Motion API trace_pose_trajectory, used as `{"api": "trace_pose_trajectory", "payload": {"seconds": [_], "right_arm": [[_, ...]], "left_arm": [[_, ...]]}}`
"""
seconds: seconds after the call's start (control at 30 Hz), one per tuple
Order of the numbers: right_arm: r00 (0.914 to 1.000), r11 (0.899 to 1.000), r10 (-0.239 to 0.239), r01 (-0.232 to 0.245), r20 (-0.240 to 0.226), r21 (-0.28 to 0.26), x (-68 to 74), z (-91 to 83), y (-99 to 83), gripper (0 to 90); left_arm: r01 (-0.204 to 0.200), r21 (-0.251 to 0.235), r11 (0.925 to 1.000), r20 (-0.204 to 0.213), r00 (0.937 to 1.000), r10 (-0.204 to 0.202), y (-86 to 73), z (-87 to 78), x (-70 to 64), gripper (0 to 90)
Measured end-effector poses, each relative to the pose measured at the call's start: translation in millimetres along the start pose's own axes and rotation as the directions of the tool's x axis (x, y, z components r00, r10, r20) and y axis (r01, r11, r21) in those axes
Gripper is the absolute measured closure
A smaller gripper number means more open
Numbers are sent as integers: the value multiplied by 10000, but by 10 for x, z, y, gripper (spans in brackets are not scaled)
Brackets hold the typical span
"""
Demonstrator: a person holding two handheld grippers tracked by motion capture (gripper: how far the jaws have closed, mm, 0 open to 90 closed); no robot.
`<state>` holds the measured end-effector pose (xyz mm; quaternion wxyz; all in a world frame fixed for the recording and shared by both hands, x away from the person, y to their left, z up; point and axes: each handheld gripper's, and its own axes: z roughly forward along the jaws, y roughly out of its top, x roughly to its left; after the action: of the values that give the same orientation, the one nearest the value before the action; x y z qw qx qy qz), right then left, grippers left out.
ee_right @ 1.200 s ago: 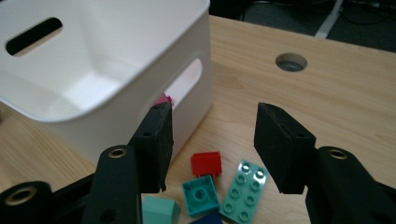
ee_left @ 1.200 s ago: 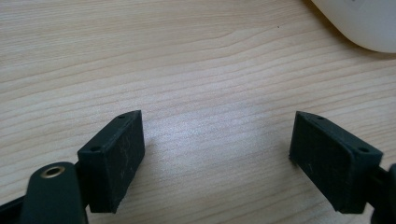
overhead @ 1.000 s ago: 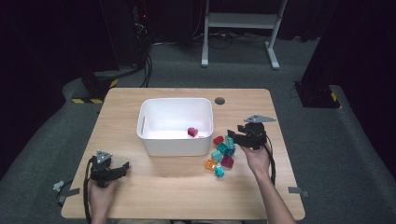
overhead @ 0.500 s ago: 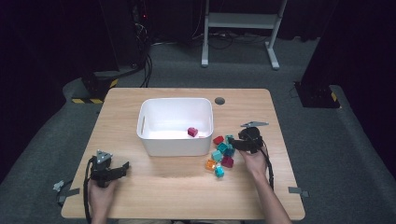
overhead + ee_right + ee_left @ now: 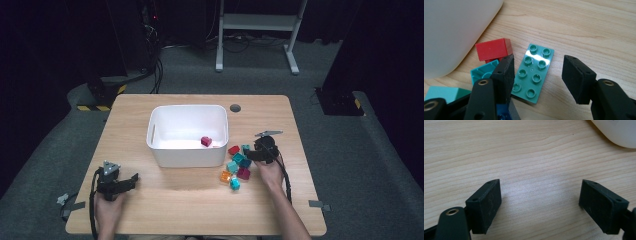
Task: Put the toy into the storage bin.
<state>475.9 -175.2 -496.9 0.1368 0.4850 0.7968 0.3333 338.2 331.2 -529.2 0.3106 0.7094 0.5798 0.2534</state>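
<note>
Beside the white bin (image 5: pixel 187 150), my right gripper (image 5: pixel 537 75) stood spread astride the green plate (image 5: pixel 533 72), needing only to close; my left gripper (image 5: pixel 540 200) rested apart, empty.

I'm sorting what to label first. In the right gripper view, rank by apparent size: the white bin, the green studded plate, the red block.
1. white bin, though nearness and cropping exaggerate it
2. green studded plate
3. red block, partly hidden behind a jaw
</note>
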Motion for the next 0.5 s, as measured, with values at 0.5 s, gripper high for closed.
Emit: {"api": "trace_pose_trajectory", "payload": {"seconds": [0.5], "right_arm": [[9999,9995,-96,92,117,302,19,96,46,441]], "left_arm": [[6,-2,10000,3,10000,-6,0,0,0,181]]}}
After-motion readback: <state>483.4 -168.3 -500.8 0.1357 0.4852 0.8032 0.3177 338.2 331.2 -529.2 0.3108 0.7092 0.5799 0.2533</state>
